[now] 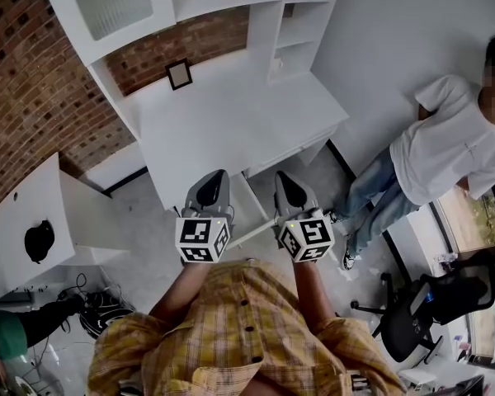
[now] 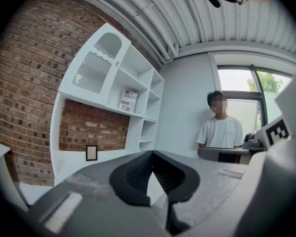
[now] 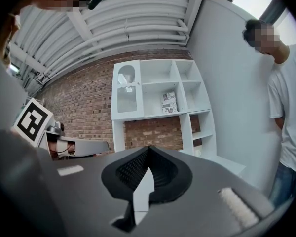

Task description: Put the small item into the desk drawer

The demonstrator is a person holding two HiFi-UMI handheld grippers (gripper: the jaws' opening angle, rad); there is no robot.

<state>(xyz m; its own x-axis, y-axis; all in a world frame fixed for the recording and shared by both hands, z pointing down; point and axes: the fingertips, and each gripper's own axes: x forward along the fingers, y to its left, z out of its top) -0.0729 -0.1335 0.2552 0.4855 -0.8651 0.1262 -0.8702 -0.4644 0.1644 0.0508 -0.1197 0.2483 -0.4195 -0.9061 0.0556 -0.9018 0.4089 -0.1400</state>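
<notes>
Closed, empty left tongs (image 1: pixel 217 176) and right tongs (image 1: pixel 283 177) side by side at near edge of white tabletop (image 1: pixel 231 126), small black-framed picture (image 1: pixel 179 73) upright far beyond them

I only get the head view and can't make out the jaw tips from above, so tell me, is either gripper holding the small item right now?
Observer: Not the left gripper. The left gripper view shows its jaws closed tip to tip, with nothing between them.
Operator: And the right one?
Observer: The right gripper is the same: jaws together, empty.
Operator: What's on that upper shelf?
Observer: A printed book stands beside the cabinet door.
</notes>
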